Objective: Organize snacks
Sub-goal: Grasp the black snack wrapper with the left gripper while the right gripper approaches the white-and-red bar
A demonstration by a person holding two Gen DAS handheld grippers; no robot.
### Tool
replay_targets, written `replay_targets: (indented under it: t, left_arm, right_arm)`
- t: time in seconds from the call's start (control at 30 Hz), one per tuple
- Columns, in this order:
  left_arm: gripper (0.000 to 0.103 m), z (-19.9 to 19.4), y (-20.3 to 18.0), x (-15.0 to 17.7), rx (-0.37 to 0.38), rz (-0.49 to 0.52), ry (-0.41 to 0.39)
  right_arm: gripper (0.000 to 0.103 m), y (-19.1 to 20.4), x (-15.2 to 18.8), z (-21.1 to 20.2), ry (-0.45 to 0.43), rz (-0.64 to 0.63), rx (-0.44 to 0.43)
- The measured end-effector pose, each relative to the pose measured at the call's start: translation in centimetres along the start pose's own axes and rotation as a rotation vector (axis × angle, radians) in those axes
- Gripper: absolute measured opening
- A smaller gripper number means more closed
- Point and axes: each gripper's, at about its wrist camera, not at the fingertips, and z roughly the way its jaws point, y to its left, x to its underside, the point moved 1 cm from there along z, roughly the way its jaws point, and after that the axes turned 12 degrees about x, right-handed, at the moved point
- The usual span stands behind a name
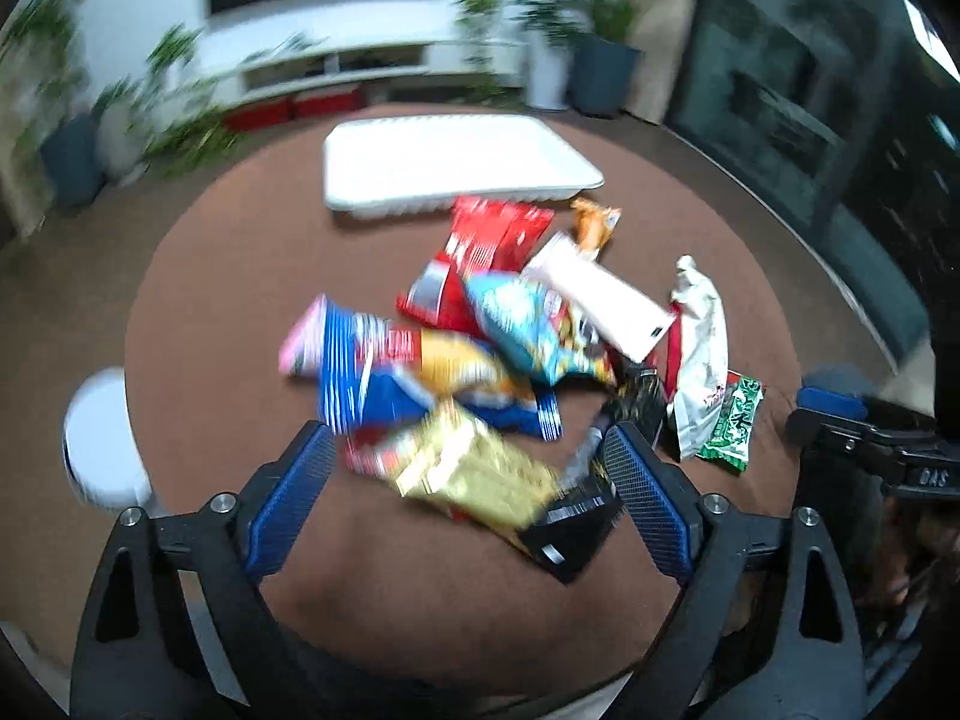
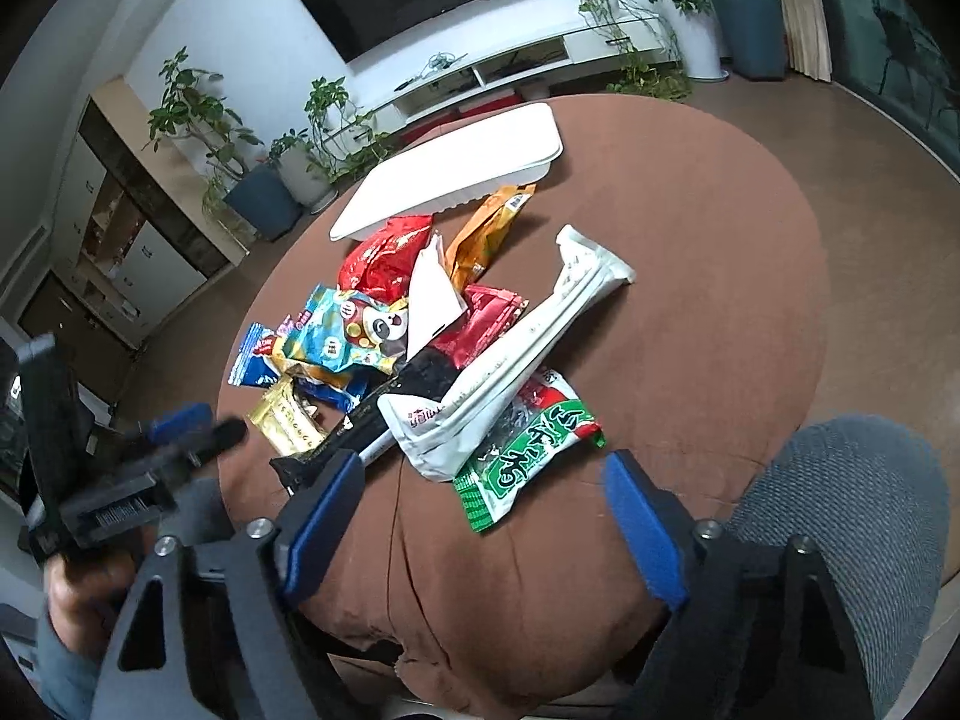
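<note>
A heap of snack packets [image 2: 420,348] is seen in the middle of the round, brown-covered counter [image 2: 708,276]. At about twelve o'clock from the heap, a white tray [image 2: 456,174] is set, its near edge just beside a red packet [image 2: 384,258] and an orange packet [image 2: 489,228]. A long white packet [image 2: 516,354] is laid slantwise across the heap, with a green packet [image 2: 522,462] at its six o'clock end. A gold packet [image 1: 480,468] and a black packet [image 1: 576,528] are found at the near edge of the heap, with a blue packet [image 1: 372,384] at ten o'clock from them.

The left hand-held gripper [image 1: 468,480] is held over the gold packet with its blue pads apart; nothing is pressed between them. The right hand-held gripper [image 2: 486,504] is likewise held with pads apart, the green packet's near end lying between them unpressed.
</note>
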Motion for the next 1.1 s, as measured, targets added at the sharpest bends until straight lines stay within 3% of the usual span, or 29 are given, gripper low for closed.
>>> replay_targets:
  t: [0.1,0.23,0.33,0.47,0.57,0.63,0.9,1.03,1.1]
  left_arm:
    - [0.092,0.8,0.2,-1.6,-0.046,0.169,0.083]
    - [0.092,1.1,-1.0,-1.9,-0.037,0.344,0.125]
    - [0.086,1.2,-2.8,-0.9,0.005,0.397,0.126]
    - [0.08,1.1,-6.0,0.7,0.118,0.459,0.118]
    - [0.072,3.3,-7.6,1.3,0.098,0.523,0.174]
    - [0.06,4.9,-8.4,1.4,0.093,0.535,0.224]
    - [0.059,9.6,-9.3,0.0,0.114,0.482,0.346]
    - [0.043,12.0,-8.1,-0.5,0.129,0.407,0.422]
    - [0.041,12.7,-7.7,-0.7,0.14,0.376,0.439]
  right_arm:
    - [0.082,0.2,0.0,0.4,0.015,-0.01,-0.015]
    - [0.082,0.1,-0.3,0.5,0.011,-0.012,-0.009]
    - [0.078,-0.2,-0.9,0.5,0.007,-0.015,0.0]
    - [0.078,-0.9,-1.8,0.6,0.0,0.008,0.023]
    - [0.078,-1.4,-2.2,0.9,0.009,0.021,0.032]
    - [0.078,-1.4,-2.3,1.1,0.014,0.02,0.032]
    - [0.078,-2.5,-2.3,2.0,0.034,0.052,0.018]
    - [0.078,-3.2,-2.3,2.2,0.037,0.064,0.008]
    - [0.078,-3.5,-2.3,2.3,0.04,0.069,0.003]
